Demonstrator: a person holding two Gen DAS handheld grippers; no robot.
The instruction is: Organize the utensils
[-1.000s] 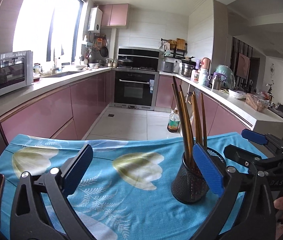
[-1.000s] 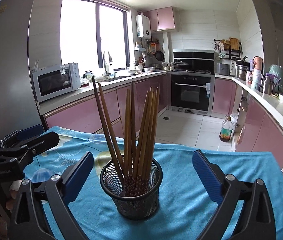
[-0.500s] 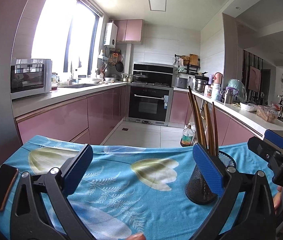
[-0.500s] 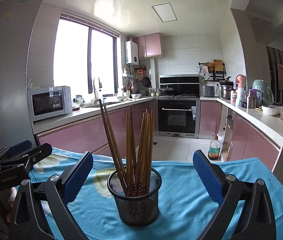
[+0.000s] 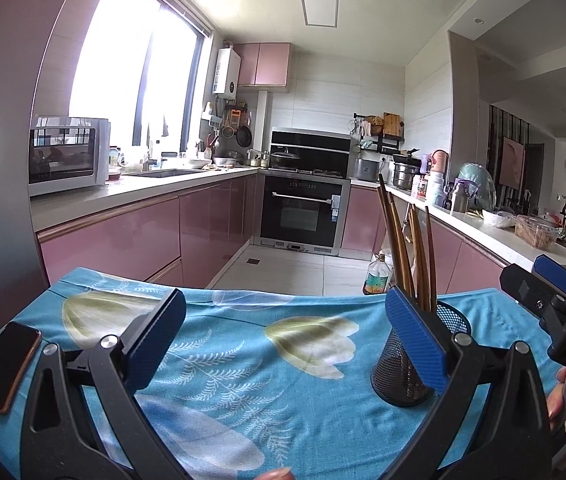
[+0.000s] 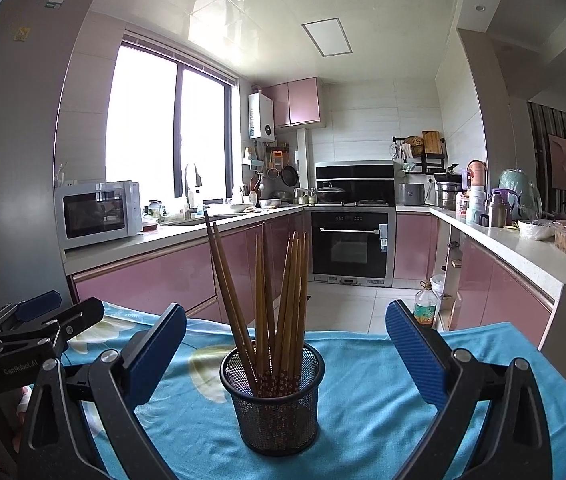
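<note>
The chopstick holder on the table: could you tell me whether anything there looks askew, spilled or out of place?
Nothing stands out. The mesh holder stands upright on the blue cloth, with all the chopsticks inside, merely leaning at different angles. A phone lies flat at the cloth's left edge.

Light: daylight floods through the window (image 6: 163, 136), blown white.
Glare: sheen on the ceiling (image 6: 219, 12).
Edges: strong fisheye bending, dark corners.
Focus: sharp throughout.
</note>
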